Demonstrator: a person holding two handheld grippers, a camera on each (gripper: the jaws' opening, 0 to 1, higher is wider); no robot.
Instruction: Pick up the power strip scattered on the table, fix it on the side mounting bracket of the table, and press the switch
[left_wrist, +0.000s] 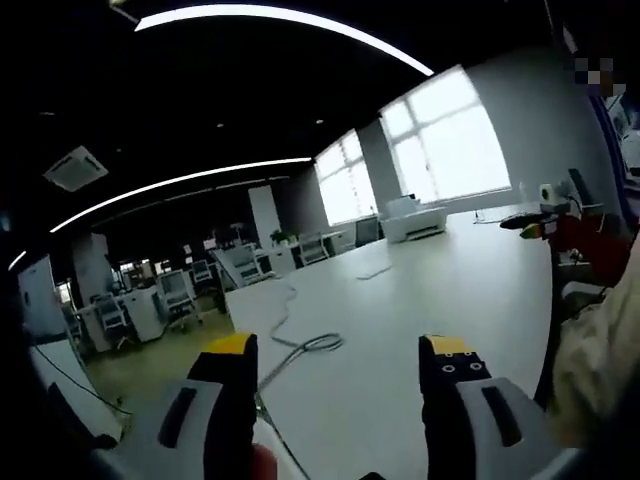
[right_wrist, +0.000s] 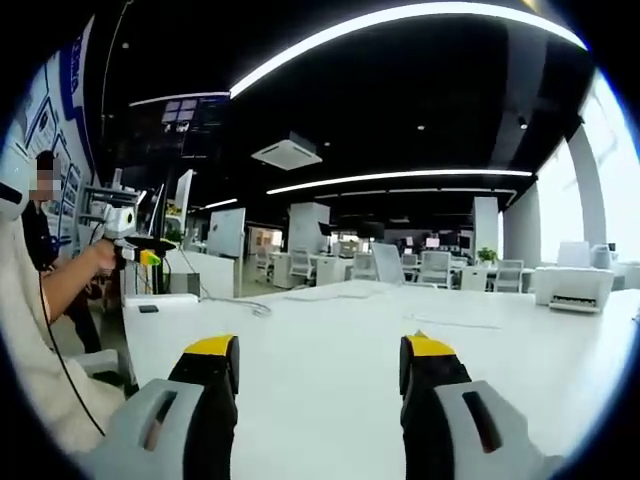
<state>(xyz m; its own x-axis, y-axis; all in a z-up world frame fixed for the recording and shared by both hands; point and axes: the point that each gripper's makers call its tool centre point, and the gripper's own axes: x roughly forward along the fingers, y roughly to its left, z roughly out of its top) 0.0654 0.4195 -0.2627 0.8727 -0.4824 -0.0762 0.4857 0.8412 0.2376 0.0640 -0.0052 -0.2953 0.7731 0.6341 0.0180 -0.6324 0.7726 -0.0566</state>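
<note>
Left tool (left_wrist: 342, 360) held level above the white bench (left_wrist: 440, 290), yellow-tipped jaws wide apart, gripping nothing. Right tool (right_wrist: 318, 360) likewise level over the bench (right_wrist: 330, 330), jaws spread wide, empty. Grey cable (left_wrist: 300, 350) looping across the bench near the left tool's jaws, trailing away toward the far edge. Power strip itself not clearly identifiable. White printer (left_wrist: 412, 222) at the far end by the windows.
</note>
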